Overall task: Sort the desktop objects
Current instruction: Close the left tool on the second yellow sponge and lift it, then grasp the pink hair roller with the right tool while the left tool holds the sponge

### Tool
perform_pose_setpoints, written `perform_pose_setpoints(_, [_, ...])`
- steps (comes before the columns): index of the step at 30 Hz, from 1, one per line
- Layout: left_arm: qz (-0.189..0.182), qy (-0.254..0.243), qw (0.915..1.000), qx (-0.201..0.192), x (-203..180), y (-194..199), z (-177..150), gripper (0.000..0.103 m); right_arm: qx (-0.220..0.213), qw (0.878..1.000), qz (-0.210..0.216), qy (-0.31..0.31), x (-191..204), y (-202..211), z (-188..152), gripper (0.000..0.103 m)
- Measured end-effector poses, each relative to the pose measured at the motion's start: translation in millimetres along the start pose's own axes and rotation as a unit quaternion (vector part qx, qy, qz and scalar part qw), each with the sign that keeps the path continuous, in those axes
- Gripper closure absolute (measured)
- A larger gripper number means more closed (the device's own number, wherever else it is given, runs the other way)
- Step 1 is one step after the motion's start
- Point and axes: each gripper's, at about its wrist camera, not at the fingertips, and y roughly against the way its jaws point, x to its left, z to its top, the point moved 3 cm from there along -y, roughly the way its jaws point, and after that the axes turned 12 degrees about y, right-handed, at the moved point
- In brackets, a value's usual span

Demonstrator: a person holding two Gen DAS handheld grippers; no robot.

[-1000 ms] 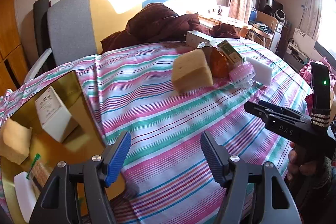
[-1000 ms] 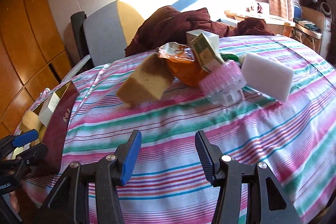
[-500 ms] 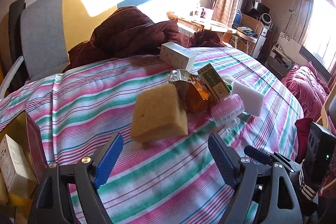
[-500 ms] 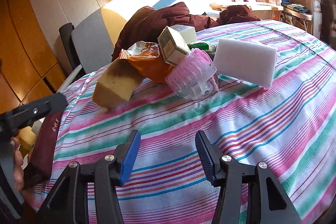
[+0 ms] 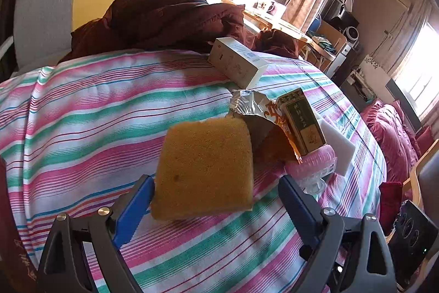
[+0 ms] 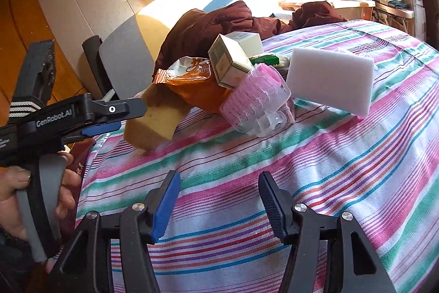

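On the striped cloth point(image 5: 82, 128) ahead of me sits a cluster of small things, and my left gripper point(image 5: 214, 199) has its blue-padded jaws spread as wide as they go around the near end of the yellow sponge point(image 5: 205, 166). From the left wrist view the left pad seems to sit right at the sponge's edge while the right pad stands clear of it, so I am not gripping it. From the right wrist view I see that same gripper point(image 6: 129, 114) coming in from the left, a hand point(image 6: 33, 199) wrapped around its handle, its fingers reaching the end of the sponge point(image 6: 156, 120).

Just behind the sponge lies an opened orange snack wrapper point(image 5: 263, 125), and a green and gold box point(image 5: 301, 125) leans across it. A pink ridged roller point(image 6: 255, 98) rests against the front of that pile, and a white foam block point(image 6: 332, 78) lies to its right, tilted. Farther back a white carton point(image 5: 236, 62) sits near a heap of dark maroon fabric point(image 5: 164, 13).

My right gripper point(image 6: 219, 199) hangs over bare cloth, well short of the pile; its jaws are opening and nothing is between them. At the left edge a dark red box point(image 6: 82, 164) shows beside the cloth.
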Motion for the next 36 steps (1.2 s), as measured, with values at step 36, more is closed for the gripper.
perform_pose_setpoints(36, [0.025, -0.079, 0.9951, -0.054, -1, 99, -138, 0.037, -0.054, 0.989, -0.088, 0.109, -2, 27, 30, 0.034])
